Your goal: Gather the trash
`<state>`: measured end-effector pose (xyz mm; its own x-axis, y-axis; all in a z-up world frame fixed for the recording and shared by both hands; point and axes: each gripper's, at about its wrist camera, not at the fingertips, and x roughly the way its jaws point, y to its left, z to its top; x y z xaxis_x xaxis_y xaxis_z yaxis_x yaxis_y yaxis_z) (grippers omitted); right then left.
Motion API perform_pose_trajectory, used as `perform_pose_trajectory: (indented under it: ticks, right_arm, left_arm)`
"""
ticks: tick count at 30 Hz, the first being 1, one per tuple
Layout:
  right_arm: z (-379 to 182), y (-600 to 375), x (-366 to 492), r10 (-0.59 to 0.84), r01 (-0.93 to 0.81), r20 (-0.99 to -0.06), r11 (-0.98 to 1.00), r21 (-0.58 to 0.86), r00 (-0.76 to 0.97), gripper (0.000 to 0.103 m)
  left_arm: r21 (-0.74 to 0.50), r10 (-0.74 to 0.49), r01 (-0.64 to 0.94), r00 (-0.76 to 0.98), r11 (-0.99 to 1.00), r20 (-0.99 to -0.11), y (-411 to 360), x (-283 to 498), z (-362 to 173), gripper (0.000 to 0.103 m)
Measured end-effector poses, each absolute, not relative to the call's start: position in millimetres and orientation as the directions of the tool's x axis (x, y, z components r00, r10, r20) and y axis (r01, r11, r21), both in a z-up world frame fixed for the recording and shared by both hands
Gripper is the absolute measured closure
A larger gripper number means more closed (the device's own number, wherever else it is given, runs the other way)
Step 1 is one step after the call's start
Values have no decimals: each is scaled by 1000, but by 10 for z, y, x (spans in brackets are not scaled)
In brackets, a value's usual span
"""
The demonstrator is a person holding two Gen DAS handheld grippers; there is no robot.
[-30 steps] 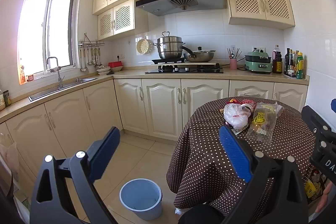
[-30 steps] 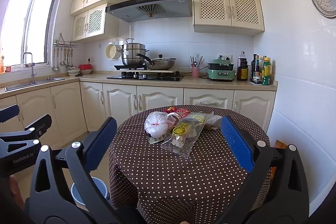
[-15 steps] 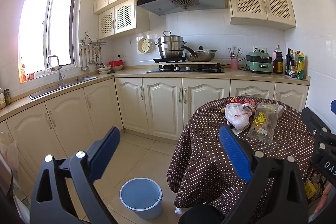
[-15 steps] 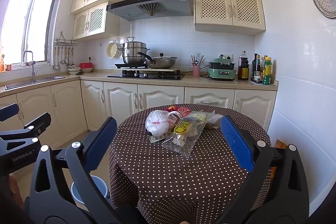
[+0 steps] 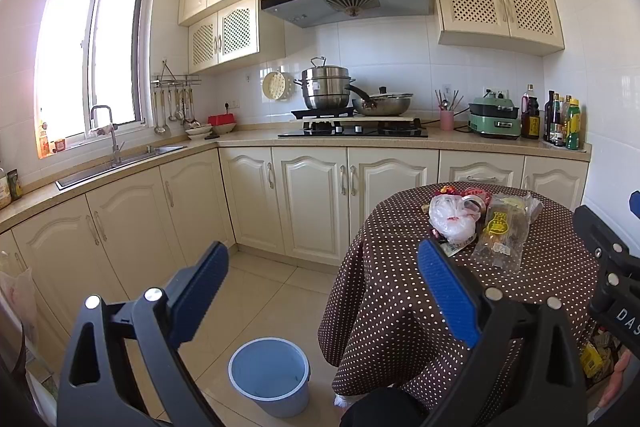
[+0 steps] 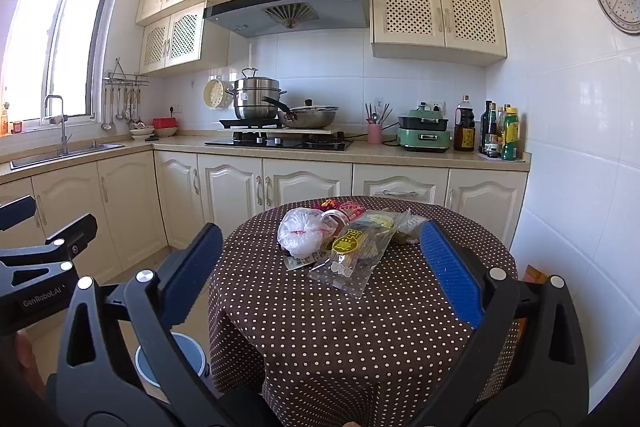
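Note:
Trash lies in a heap on a round table with a brown dotted cloth [image 6: 360,323]: a crumpled white plastic bag [image 6: 301,231], a clear wrapper with a yellow label [image 6: 352,255] and red wrappers [image 6: 340,205] behind. The same white bag [image 5: 452,217] and clear wrapper [image 5: 502,231] show in the left wrist view. A light blue bin [image 5: 269,375] stands on the floor left of the table. My left gripper [image 5: 320,291] is open above the floor and the bin. My right gripper [image 6: 320,267] is open, short of the heap, holding nothing.
Cream cabinets and a counter [image 6: 400,155] with a hob, pots, a green appliance and bottles run behind the table. A sink [image 5: 120,163] sits under the window at left. White tiled wall [image 6: 568,227] is close to the table's right side. Tiled floor [image 5: 256,291] lies left of the table.
Both views have drifted very slightly closer to the table and counter. Both grippers stay open and the trash has not moved.

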<state>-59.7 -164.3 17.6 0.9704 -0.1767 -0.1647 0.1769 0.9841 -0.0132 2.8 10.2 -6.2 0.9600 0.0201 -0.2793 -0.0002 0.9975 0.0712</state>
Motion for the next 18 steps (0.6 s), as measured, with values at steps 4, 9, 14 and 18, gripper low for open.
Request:
perform_pose_trajectory:
  ticks: [4, 9, 14, 18]
  right_arm:
    - [138, -1627, -587, -174, 175, -168, 985, -12, 970, 6]
    - [89, -1626, -549, -170, 171, -176, 985, -12, 969, 6]
    - [83, -1646, -512, -168, 170, -186, 985, -9, 968, 6]
    - [40, -1682, -448, -169, 171, -200, 985, -8, 965, 6]
  left_arm:
    - [72, 21, -1, 959, 997, -283, 111, 44, -86, 9]
    - [76, 24, -2, 957, 997, -289, 119, 65, -111, 9]
    - [82, 27, -3, 954, 997, -299, 112, 108, -117, 9]
    - [90, 28, 1, 948, 996, -317, 112, 156, -162, 9]
